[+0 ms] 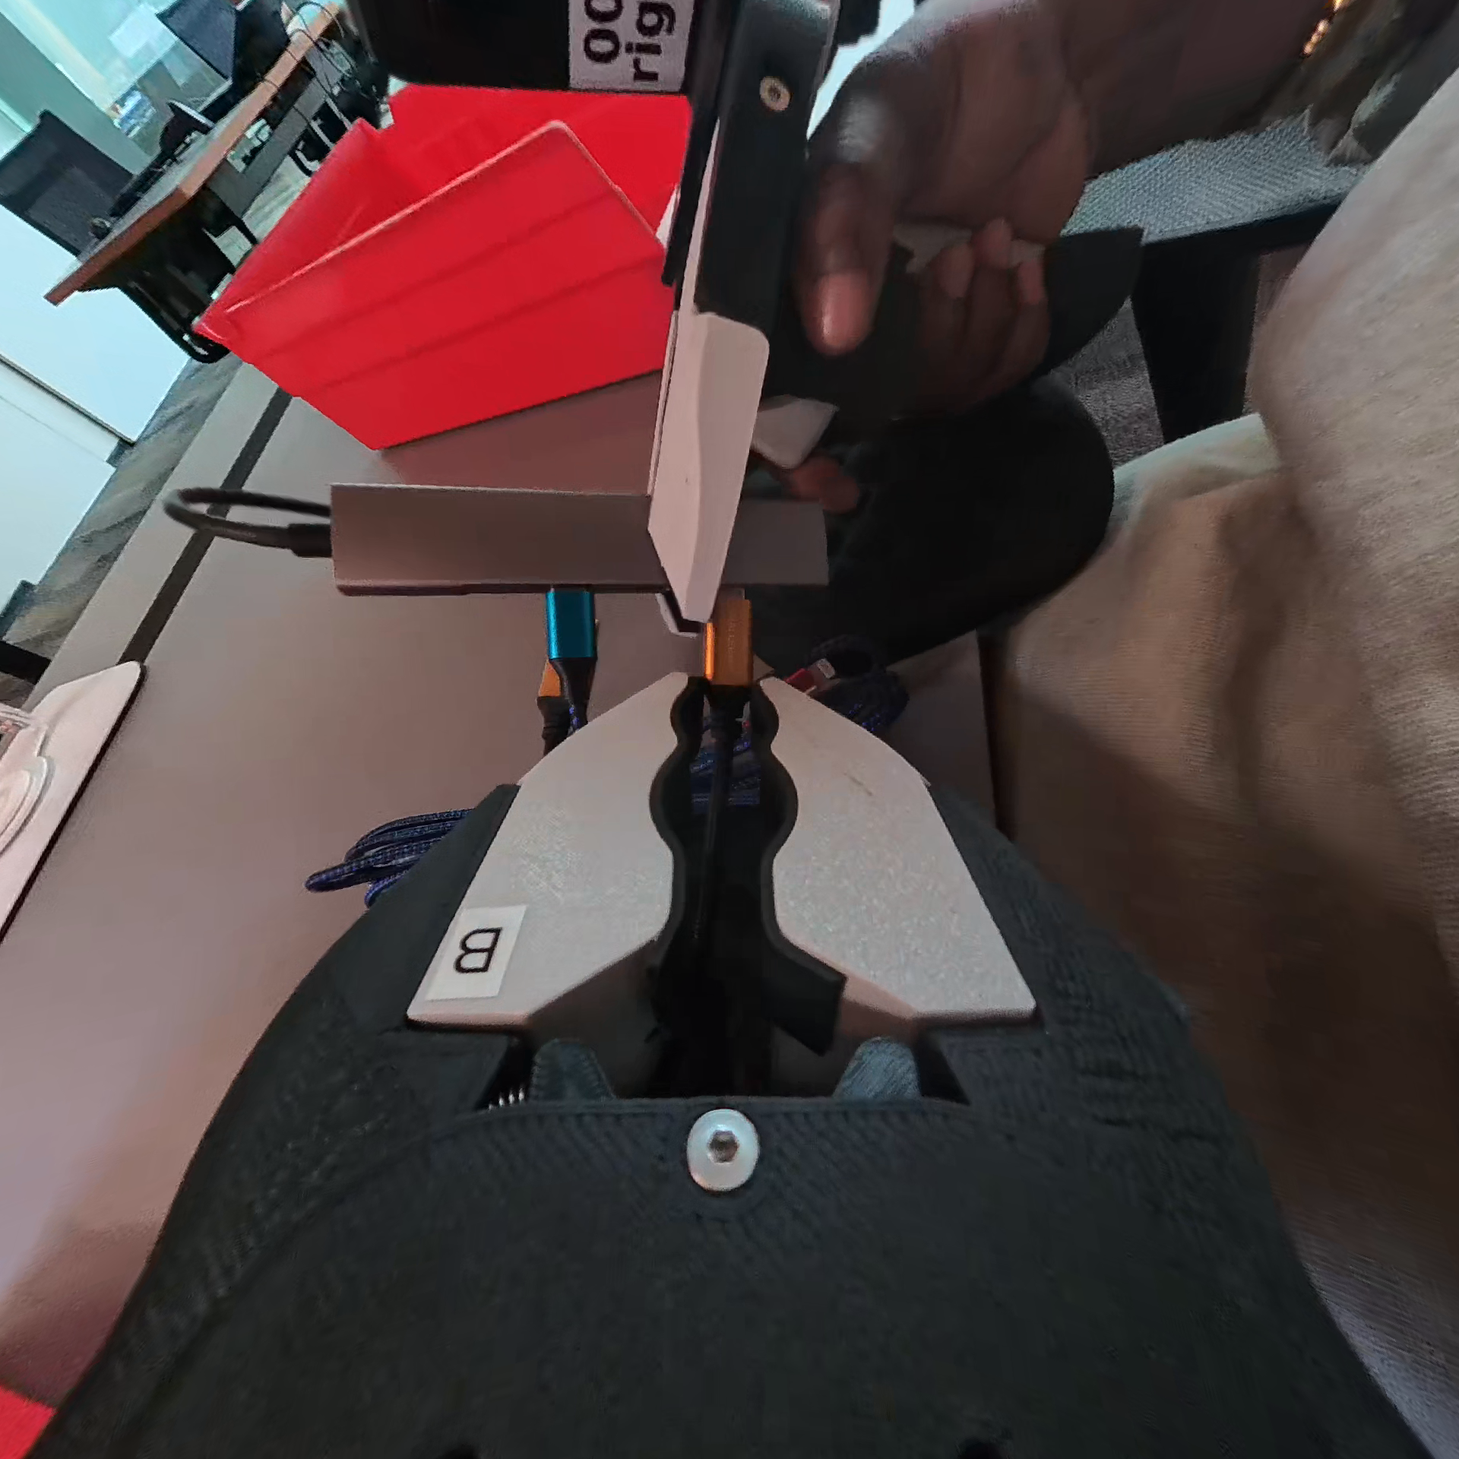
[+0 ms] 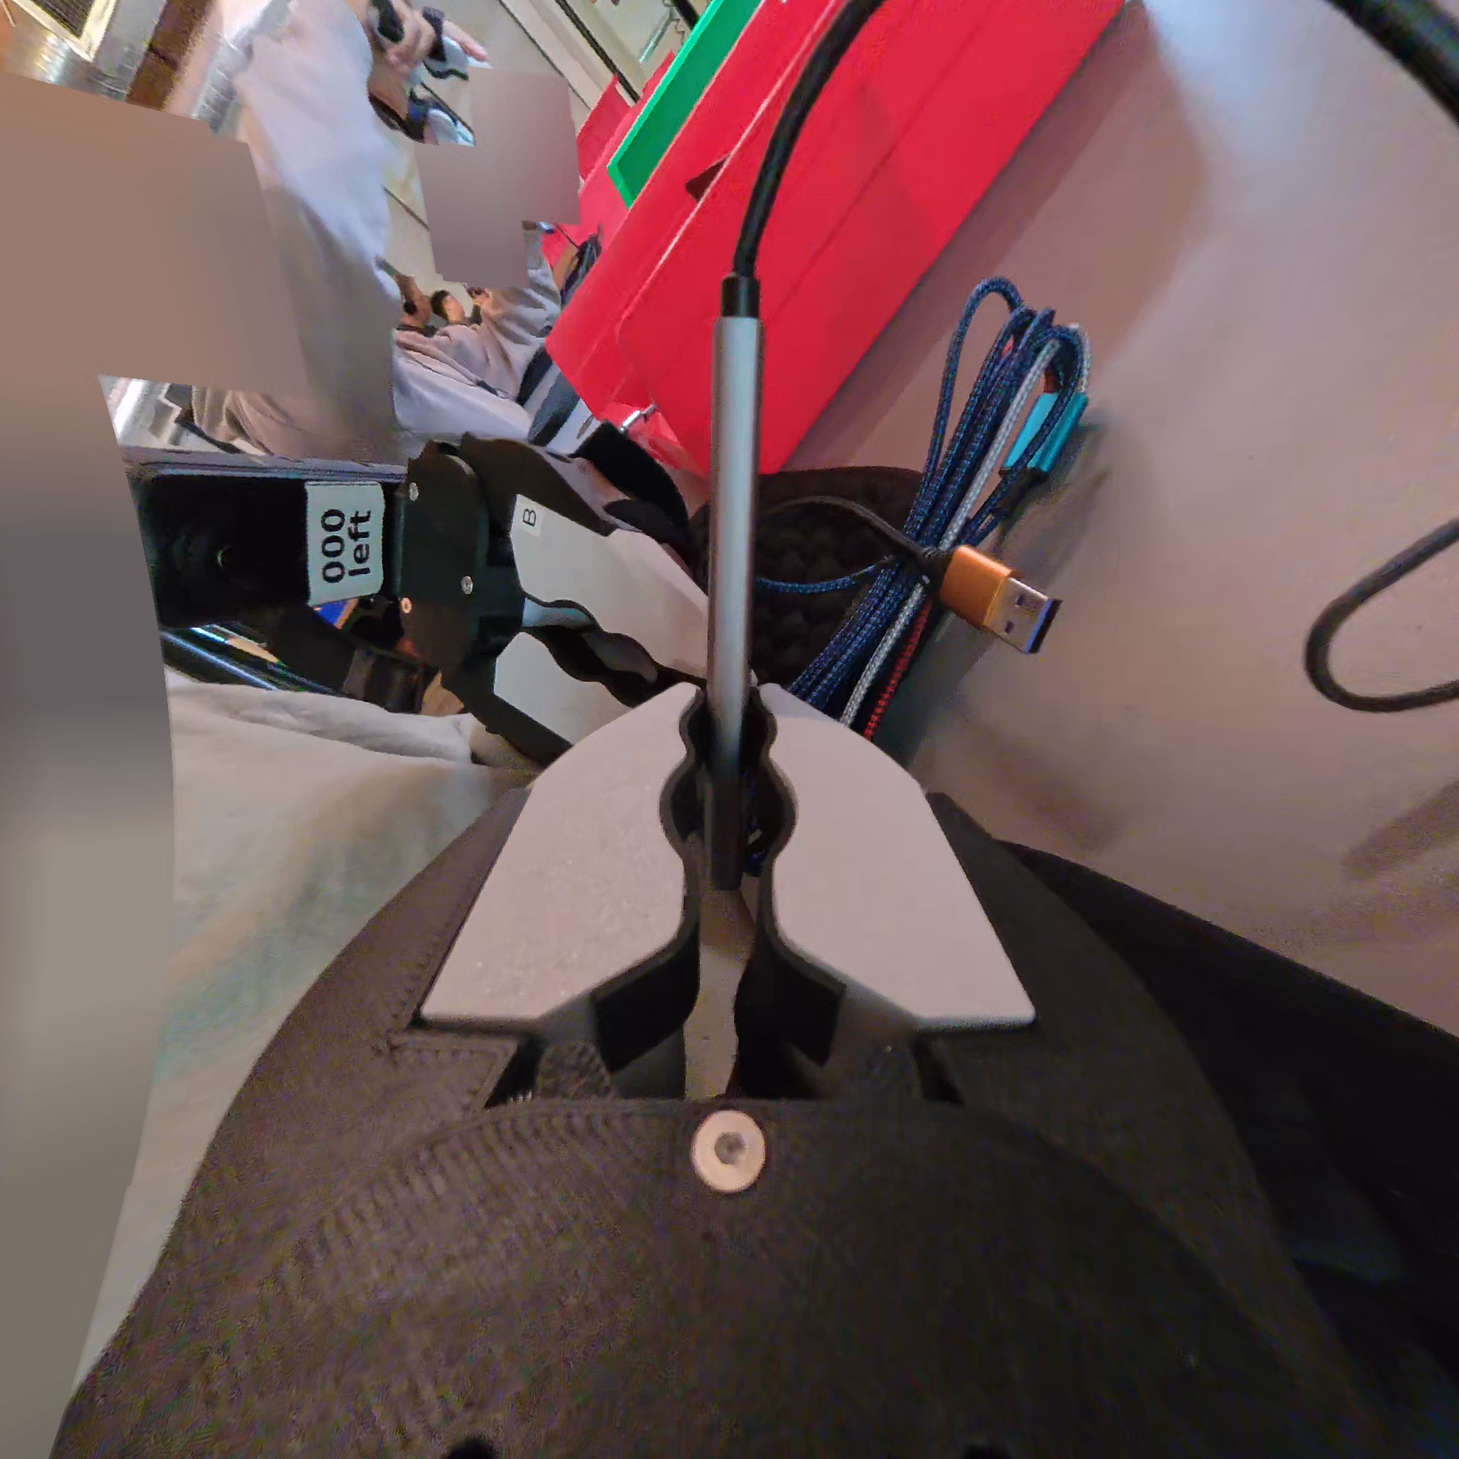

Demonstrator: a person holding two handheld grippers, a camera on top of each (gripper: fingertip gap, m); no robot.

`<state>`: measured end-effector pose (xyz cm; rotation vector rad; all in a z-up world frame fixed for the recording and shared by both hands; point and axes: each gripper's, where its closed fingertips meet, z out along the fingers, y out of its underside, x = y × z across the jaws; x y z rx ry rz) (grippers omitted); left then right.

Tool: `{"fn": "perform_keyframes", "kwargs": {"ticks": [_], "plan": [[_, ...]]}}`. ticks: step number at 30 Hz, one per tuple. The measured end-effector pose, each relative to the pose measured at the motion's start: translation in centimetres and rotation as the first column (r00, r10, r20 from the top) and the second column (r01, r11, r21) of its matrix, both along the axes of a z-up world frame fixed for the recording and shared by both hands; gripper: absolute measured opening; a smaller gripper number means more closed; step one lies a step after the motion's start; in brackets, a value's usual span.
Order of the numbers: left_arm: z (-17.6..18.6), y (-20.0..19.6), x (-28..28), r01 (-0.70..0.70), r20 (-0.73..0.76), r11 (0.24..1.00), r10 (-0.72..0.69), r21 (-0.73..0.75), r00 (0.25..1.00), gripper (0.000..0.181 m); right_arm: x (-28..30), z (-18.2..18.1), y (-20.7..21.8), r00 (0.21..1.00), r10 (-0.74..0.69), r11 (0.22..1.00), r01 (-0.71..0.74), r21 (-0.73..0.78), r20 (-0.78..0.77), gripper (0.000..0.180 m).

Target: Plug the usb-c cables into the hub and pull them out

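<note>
Hub [image 1: 505, 537] edge-clamped by right gripper [image 2: 730, 710], orange plug [image 1: 728, 643] (seated) in left gripper [image 1: 722, 687]

This looks like an open-plan office or lab used for recording. Long wooden desks on dark metal legs [image 1: 170, 197] stand in rows before glass partitions [image 1: 103, 71]. Other seated people in grey tops [image 2: 466, 347] work nearby. The pale grey-brown worktop [image 1: 260, 758] carries open red plastic bins [image 1: 474, 260], a flat green panel [image 2: 679, 103] and bundled blue braided cables [image 2: 971, 489].
</note>
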<state>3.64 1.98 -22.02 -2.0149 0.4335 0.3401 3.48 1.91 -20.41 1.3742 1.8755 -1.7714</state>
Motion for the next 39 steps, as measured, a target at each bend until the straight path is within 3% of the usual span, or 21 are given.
{"fn": "perform_keyframes", "kwargs": {"ticks": [7, 13, 17, 20, 28, 34, 39], "plan": [[-0.5, -0.1, -0.1, -0.013, -0.009, 1.000, 0.013, -0.018, 1.000, 0.012, 0.9, -0.1, 0.9, 0.999, 0.035, 0.999, -0.035, 0.009, 0.013, 0.017], [-0.9, 0.1, -0.4, -0.050, -0.036, 0.998, 0.049, -0.030, 0.998, 0.014, 0.8, -0.9, 1.6, 1.000, 0.013, 0.995, -0.010, 0.099, -0.026, 0.008], [-0.5, 0.3, -1.0, -0.121, -0.088, 0.993, 0.122, 0.011, 0.989, 0.011, 0.7, -1.1, 1.3, 0.997, -0.065, 0.994, 0.068, 0.090, -0.030, 0.008], [0.2, 0.2, -0.9, -0.116, -0.027, 0.991, 0.118, 0.059, 0.993, 0.011, 0.7, -0.6, 1.2, 0.993, -0.116, 0.993, 0.117, 0.016, -0.030, 0.008], [0.9, 0.6, -1.1, -0.155, -0.005, 0.984, 0.156, 0.092, 0.988, 0.012, 0.1, 0.2, 1.2, 0.967, -0.228, 0.974, 0.228, -0.006, -0.117, 0.008], [1.1, 0.0, -0.8, -0.073, -0.016, 0.992, 0.075, 0.102, 0.997, 0.014, 0.5, 0.3, 0.7, 0.981, -0.167, 0.986, 0.166, -0.019, -0.102, 0.008], [3.2, -0.4, -1.4, -0.102, -0.058, 0.966, 0.119, 0.239, 0.991, 0.022, 0.5, 2.3, 0.9, 0.952, -0.137, 0.987, 0.154, 0.040, -0.275, 0.009]]}}
